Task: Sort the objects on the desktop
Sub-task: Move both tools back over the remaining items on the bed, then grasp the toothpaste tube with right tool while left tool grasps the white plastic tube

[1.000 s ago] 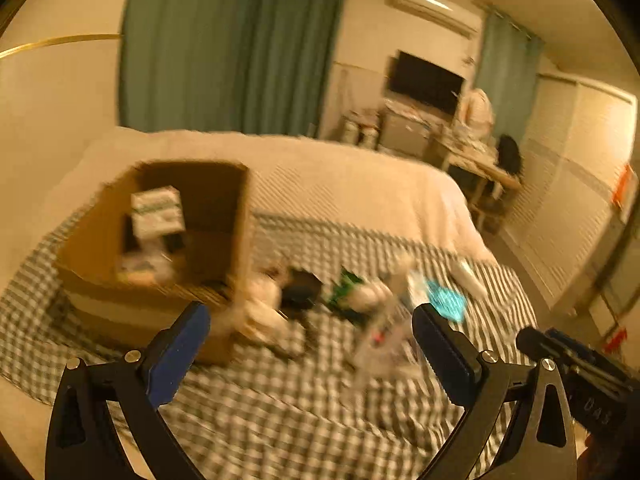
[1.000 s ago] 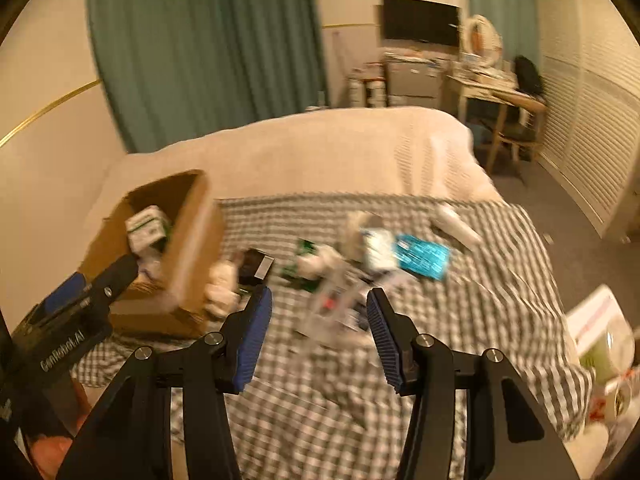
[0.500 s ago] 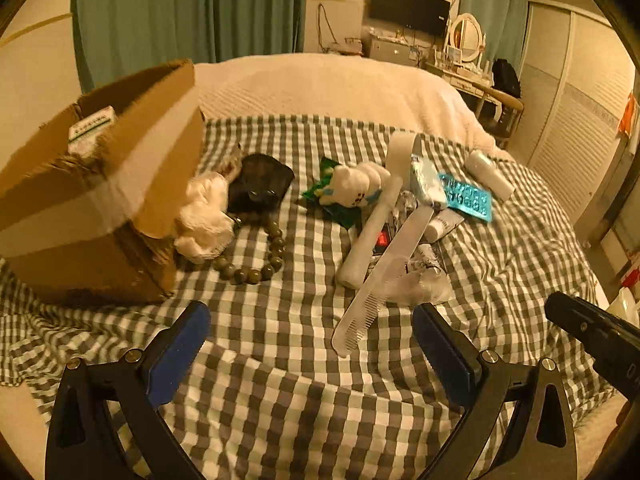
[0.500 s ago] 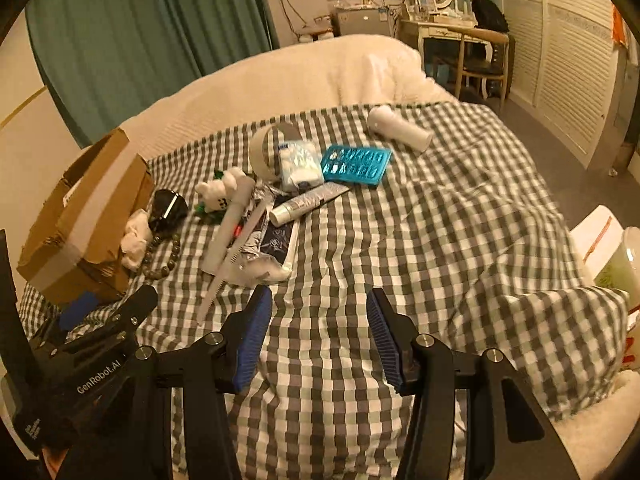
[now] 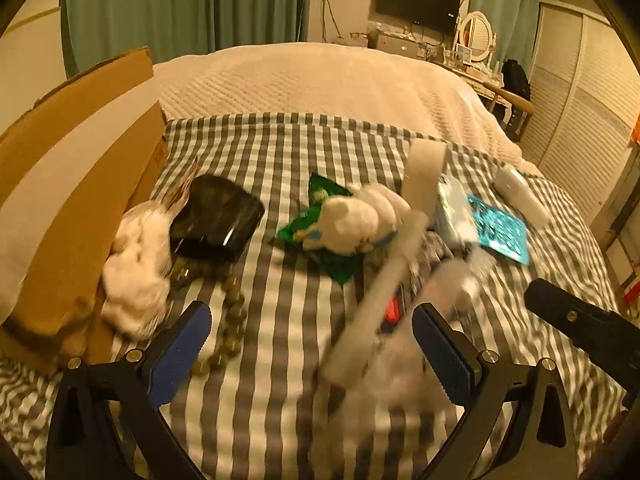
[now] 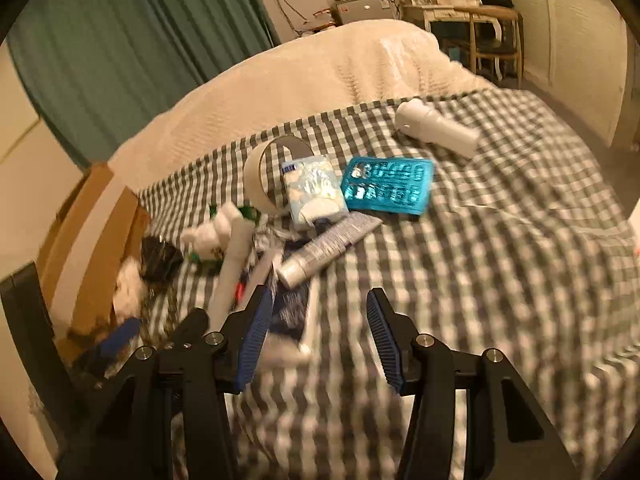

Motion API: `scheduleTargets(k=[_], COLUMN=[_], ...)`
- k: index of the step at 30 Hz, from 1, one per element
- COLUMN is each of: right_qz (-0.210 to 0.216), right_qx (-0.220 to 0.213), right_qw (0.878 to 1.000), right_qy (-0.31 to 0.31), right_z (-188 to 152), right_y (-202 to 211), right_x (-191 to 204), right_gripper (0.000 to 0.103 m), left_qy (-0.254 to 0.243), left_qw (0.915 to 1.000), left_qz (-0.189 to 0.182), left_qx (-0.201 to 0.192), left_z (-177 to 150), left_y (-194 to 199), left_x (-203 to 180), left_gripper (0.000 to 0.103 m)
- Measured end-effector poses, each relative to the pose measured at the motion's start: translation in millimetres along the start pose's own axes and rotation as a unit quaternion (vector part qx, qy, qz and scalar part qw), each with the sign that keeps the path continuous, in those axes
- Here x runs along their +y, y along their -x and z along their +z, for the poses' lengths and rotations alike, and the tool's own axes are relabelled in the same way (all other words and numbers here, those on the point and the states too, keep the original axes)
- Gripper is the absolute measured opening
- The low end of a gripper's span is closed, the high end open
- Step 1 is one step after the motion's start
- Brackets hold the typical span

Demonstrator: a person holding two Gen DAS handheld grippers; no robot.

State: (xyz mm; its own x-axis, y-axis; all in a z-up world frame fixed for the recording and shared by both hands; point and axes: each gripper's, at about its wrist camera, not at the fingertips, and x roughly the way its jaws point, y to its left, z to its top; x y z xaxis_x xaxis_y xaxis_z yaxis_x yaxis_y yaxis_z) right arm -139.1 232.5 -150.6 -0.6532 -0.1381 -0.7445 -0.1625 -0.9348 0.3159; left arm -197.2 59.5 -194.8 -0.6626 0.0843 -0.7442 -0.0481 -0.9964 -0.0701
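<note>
Several small objects lie on a checked cloth (image 5: 280,360): a black case (image 5: 216,220), a bead bracelet (image 5: 230,328), a white plush toy (image 5: 356,216) on a green packet, a long white tube (image 5: 380,292), a comb, a tissue pack (image 6: 314,192), a blue blister pack (image 6: 390,190), a silver tube (image 6: 328,248), a tape roll (image 6: 264,176) and a white bottle (image 6: 436,126). A cardboard box (image 5: 68,184) stands at the left. My left gripper (image 5: 312,348) is open and empty, low over the bracelet and tube. My right gripper (image 6: 320,328) is open and empty, just short of the silver tube.
A white fluffy item (image 5: 136,268) leans against the box. The cloth lies on a bed with a cream cover (image 5: 320,80). Green curtains, a TV and a desk stand beyond. The cloth's right part (image 6: 500,260) holds only folds.
Both grippers have dropped lower and moved in toward the pile of objects. Both stay open. The objects have not moved.
</note>
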Motion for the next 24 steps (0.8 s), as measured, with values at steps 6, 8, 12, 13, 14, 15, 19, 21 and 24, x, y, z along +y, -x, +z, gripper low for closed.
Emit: scheduleTargets(k=[6,8,12,13,14,15,19,21,24], right_qz=[-0.001,0.002,0.028,0.028,0.024,0.021,0.017,0.017,0.009], right_qx=[0.019,0.025,0.045,0.045,0.045,0.046,0.042,0.043,0.043], right_qw=[0.999,0.998,0.997,0.997,0.997,0.998,0.997,0.997,0.998], right_qy=[-0.040,-0.052,-0.055,-0.055,-0.049,-0.047,-0.061,-0.057,-0.051], right_z=[22.3,24.4,20.3,20.3,20.3,19.5,16.8,15.8,16.1], right_y=[-52.7,-66.6,-90.9,-90.9,-91.6,-92.8,-92.0,-92.9,-92.4], right_x=[-7.5,-10.5,-13.9,-13.9,-13.3,-13.6,-17.8,-18.8,-19.1], right_gripper=[0.049,0.049,0.049,0.049,0.049,0.048,0.037,0.033,0.026], left_qy=[-0.018,-0.018,-0.031,-0.037,-0.038,-0.035,-0.053,-0.046,-0.057], left_qw=[0.9997,0.9995,0.9988,0.9986,0.9986,0.9987,0.9970,0.9964,0.9951], left_qz=[-0.007,-0.016,-0.035,-0.034,-0.033,-0.034,-0.055,-0.066,-0.070], left_qx=[0.015,0.020,0.017,0.015,0.015,0.014,0.012,0.026,0.040], left_z=[-0.8,-5.1,-6.9,-6.7,-7.6,-8.5,-9.2,-10.4,-11.0], left_y=[-23.8,-29.0,-31.2,-30.8,-29.2,-25.9,-20.5,-24.6,-28.7], left_x=[1.1,3.1,1.7,0.7,0.4,0.1,-4.5,-3.1,-1.7], left_gripper=[0.088,0.088,0.087,0.086,0.086,0.086,0.086,0.079,0.031])
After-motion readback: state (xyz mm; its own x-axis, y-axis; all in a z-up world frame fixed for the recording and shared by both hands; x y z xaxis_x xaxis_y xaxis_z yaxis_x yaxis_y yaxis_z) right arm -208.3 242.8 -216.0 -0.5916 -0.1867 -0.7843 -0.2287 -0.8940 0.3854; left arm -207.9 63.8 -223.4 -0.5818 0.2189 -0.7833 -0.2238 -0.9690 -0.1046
